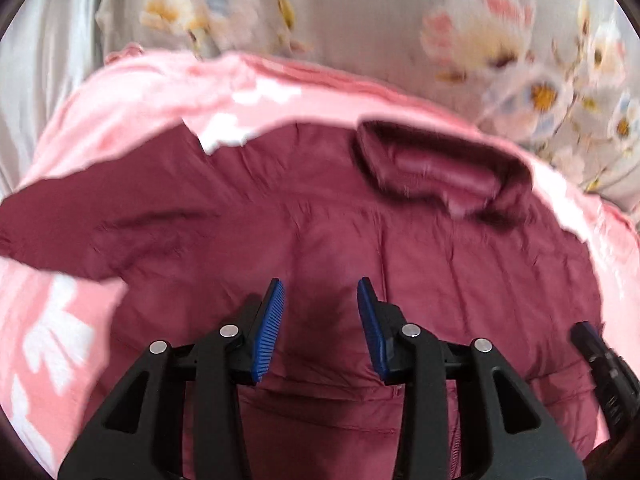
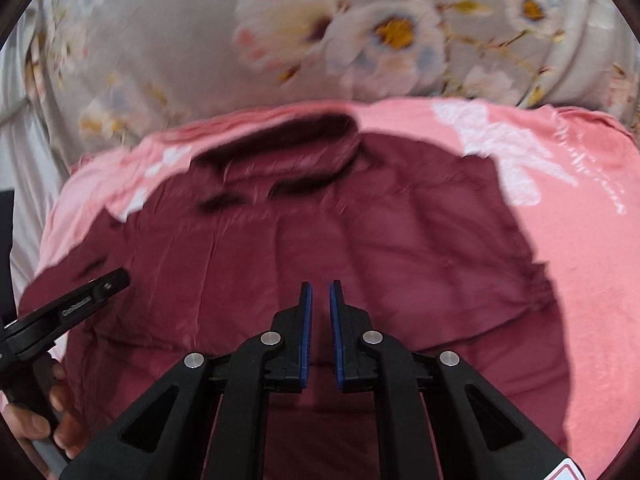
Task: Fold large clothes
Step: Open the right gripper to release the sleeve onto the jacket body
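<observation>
- Writing: pale script on the pink sheet, to the right of the maroon jacket — too blurred to read.
- The jacket lies spread flat on the pink sheet, collar at its far edge; a floral cover lies beyond.
- Left tool: blue pads wide apart, holding nothing, above the jacket's middle.
- Right tool: pads nearly together with a thin gap — gripping nothing, over the jacket.

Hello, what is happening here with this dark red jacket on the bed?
A person holds a gripper in each hand above a maroon puffer jacket spread flat on a pink blanket, collar at the far end. The left gripper is open and holds nothing. The right gripper has only a narrow gap between its fingers, with nothing in it. No fold shows yet.
</observation>
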Demonstrator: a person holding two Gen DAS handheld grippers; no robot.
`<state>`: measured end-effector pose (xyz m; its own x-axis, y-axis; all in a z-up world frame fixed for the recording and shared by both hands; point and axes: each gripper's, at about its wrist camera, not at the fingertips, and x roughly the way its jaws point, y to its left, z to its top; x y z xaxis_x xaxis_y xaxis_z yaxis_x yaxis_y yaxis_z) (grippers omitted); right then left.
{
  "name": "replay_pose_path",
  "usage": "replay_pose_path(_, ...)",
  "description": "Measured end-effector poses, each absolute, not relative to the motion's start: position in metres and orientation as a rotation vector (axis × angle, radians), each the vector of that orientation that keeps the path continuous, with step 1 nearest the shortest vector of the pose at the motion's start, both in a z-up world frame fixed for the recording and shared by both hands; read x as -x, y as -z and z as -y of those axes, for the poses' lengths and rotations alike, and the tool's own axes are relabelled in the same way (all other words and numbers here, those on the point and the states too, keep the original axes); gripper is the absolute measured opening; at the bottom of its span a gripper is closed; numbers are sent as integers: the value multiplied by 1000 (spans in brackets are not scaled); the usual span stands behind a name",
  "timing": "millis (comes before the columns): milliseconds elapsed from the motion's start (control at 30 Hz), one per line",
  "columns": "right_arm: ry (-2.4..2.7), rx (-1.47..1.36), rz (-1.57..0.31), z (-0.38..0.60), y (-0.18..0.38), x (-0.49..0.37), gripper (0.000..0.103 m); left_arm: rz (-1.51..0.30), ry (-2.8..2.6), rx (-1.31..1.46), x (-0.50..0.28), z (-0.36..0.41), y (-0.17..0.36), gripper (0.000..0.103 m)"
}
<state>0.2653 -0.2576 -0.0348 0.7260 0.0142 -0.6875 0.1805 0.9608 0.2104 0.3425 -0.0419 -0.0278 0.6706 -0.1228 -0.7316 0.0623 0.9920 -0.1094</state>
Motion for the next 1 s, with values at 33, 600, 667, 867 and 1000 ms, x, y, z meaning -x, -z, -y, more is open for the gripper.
replay_pose_path(33, 89, -269, -781, 253, 41, -269, 8, -842, 98, 67, -342, 45, 36, 36)
replay_pose_path(600, 156, -137, -849, 232, 66, -274, 6, -837, 120, 117, -332, 28, 59, 41)
replay_pose_path(667, 166, -119, -819, 228, 58, -267, 7, -822, 115, 197, -324, -5, 47, 55)
replay_pose_path(867, 66, -72, -744, 170, 22, -249, 8, -714, -118, 388, -317, -162, 11, 88)
replay_pose_path(1000, -9, 2, -730, 113, 14, -259, 9, -722, -306, 562, -324, -274, 20, 88)
